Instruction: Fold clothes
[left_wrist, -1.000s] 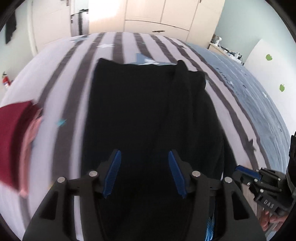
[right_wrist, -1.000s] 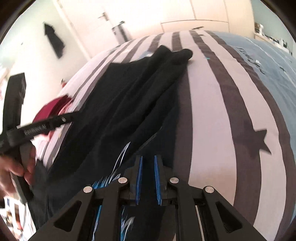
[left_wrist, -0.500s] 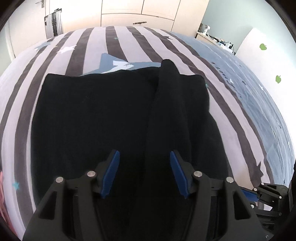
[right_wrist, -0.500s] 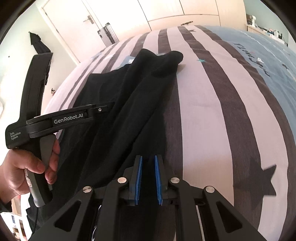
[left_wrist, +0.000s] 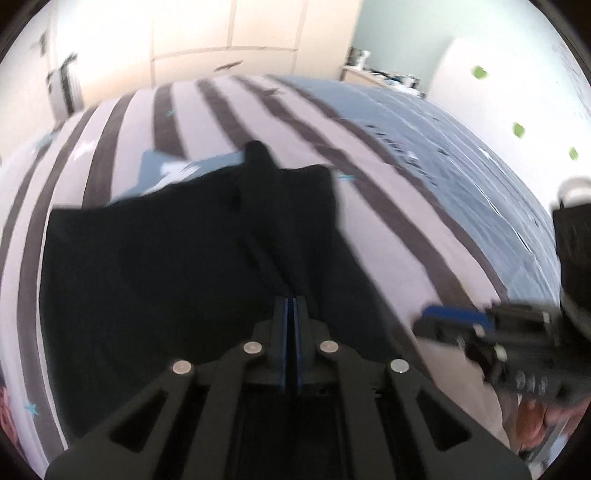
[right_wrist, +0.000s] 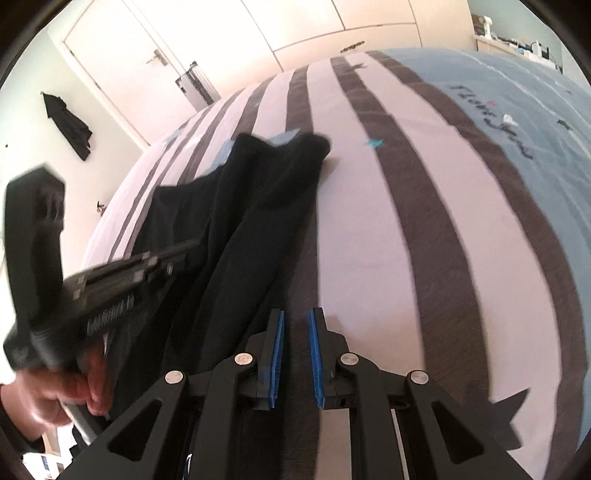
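The left hand-held gripper (left_wrist: 290, 314), open half a second ago, has closed over the black garment (left_wrist: 166, 266); right hand-held gripper (right_wrist: 295, 347) stays slightly open, empty, so folding starts

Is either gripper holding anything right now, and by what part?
Left gripper is shut at the black garment's raised centre fold, but a pinch cannot be told. Right gripper's jaws stand slightly apart, empty, over the bedsheet.

Black garment (right_wrist: 236, 236) lies on striped bed (right_wrist: 424, 206), left of right hand-held gripper (right_wrist: 295, 328).
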